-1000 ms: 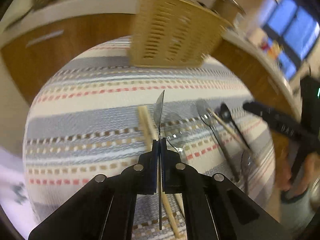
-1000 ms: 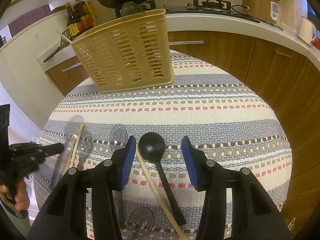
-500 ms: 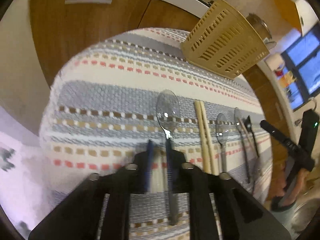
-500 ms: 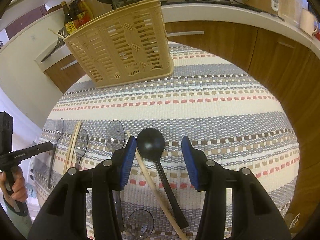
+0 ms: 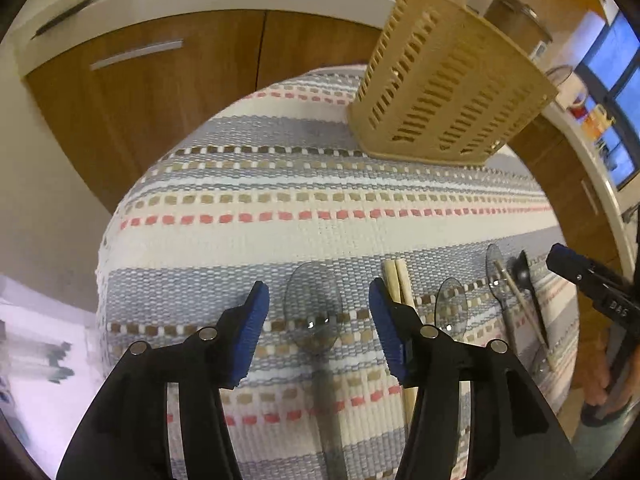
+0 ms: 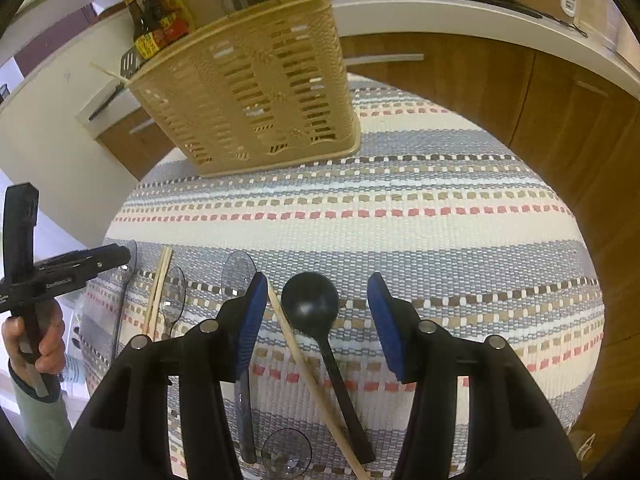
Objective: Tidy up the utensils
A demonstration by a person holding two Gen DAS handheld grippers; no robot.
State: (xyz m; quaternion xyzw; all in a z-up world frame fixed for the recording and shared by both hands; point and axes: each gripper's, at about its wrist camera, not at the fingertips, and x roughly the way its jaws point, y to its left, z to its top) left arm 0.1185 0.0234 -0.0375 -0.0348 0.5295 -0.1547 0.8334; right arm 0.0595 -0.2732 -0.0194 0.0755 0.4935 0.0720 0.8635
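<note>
A clear grey plastic spoon [image 5: 314, 312] lies flat on the striped cloth [image 5: 320, 232]. It sits between the pads of my left gripper [image 5: 318, 290], whose jaws are opening and do not touch it. Right of it lie a pair of chopsticks [image 5: 400, 280], two more clear spoons [image 5: 451, 308], a black spoon [image 5: 524, 276] and a single chopstick. My right gripper [image 6: 318, 284] hangs over the black spoon [image 6: 310, 304]. Its jaws are opening too, the spoon's bowl and the lone chopstick [image 6: 304, 360] between them untouched. The beige slotted basket [image 6: 256, 80] stands at the cloth's far side.
Wooden cabinet fronts [image 6: 480, 80] and a white counter edge curve round behind the table. Bottles [image 6: 160, 24] and a pot stand on the counter. A hand [image 6: 36, 340] grips the left gripper's handle at the table's left edge. Another clear spoon bowl [image 6: 286, 456] lies near me.
My left gripper was shut on the clear spoon, holding it on edge. It has laid the spoon flat on the cloth left of the chopsticks and its jaws have spread. The right gripper barely moved.
</note>
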